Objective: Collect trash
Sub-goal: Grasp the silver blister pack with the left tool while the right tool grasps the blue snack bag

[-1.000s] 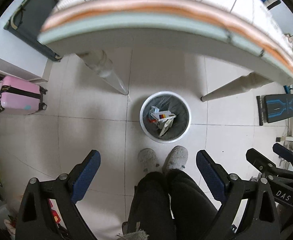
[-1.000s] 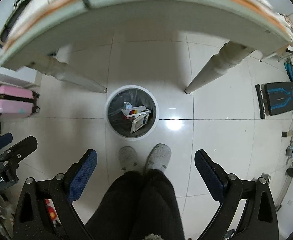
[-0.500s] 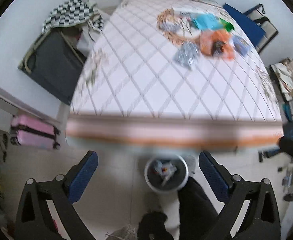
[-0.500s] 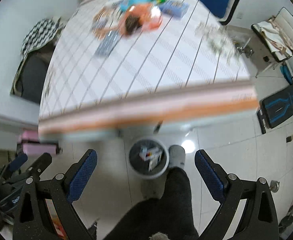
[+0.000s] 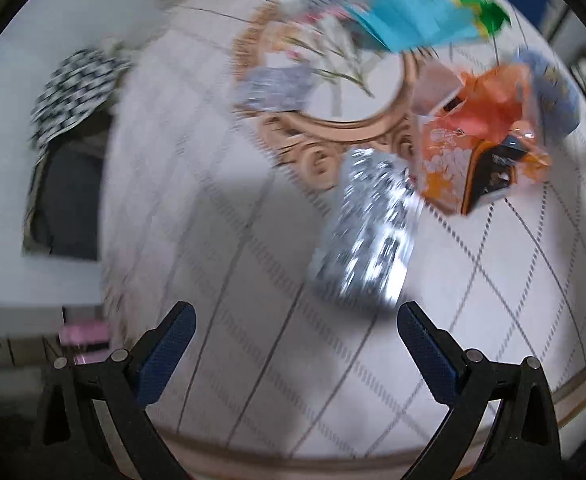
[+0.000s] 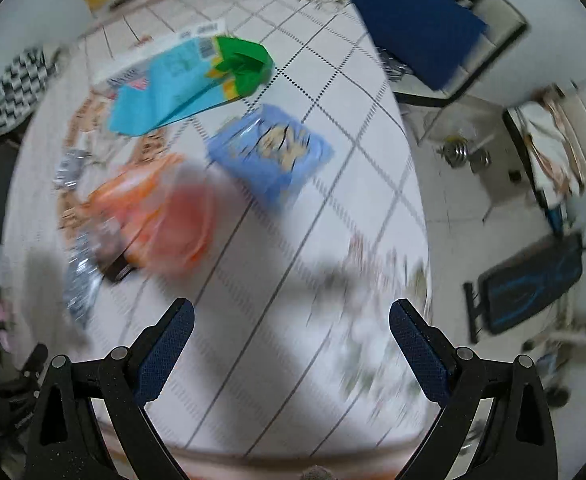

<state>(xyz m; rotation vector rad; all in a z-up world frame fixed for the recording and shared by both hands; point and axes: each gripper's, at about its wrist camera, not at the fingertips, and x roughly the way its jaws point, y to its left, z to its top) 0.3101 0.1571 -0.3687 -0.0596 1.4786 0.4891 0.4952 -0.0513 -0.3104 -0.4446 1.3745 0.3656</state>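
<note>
The silver foil wrapper (image 5: pixel 367 232) is seen lying on the worktop (image 5: pixel 221 280) toward its near edge, just ahead and slightly right of the left gripper (image 5: pixel 291 320), its long axis running away from the gripper. The left gripper is held wide and empty, and is judged the nearer. The right gripper (image 6: pixel 289 316), also spread wide and empty, is pointed nearer the orange packet (image 6: pixel 161 208) and blue snack bag (image 6: pixel 273 152).

No legible text on any wrapper.
</note>
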